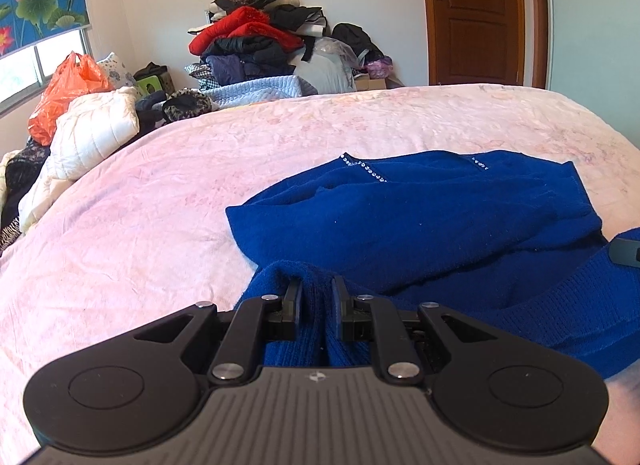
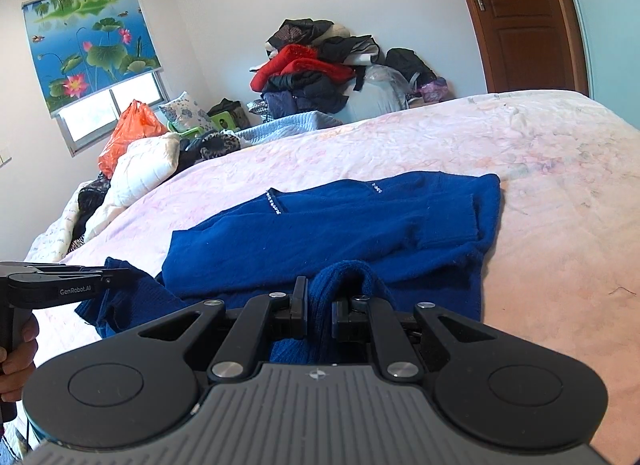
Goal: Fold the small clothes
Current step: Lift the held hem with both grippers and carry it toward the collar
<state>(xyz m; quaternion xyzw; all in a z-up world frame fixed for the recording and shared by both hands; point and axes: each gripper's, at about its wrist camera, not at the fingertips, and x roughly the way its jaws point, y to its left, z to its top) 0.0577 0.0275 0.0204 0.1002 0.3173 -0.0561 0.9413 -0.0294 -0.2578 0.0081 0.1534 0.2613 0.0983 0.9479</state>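
Note:
A royal blue knit sweater [image 1: 420, 221] with small rhinestone trim lies on the pink bed cover [image 1: 140, 225], partly folded. My left gripper [image 1: 317, 293] is shut on the sweater's ribbed hem at its near left corner. My right gripper [image 2: 320, 297] is shut on a bunched fold of the same sweater [image 2: 340, 225] at its near right side. In the right wrist view the left gripper [image 2: 116, 277] shows at the left, a hand on its handle, with blue fabric in its tips. A dark tip of the right gripper [image 1: 626, 251] shows at the left view's right edge.
A heap of clothes [image 1: 256, 45] is piled against the far wall. A white quilted jacket [image 1: 92, 129] and an orange plastic bag [image 1: 64, 93] lie at the bed's left edge by the window. A brown door [image 1: 476, 13] stands at the far right.

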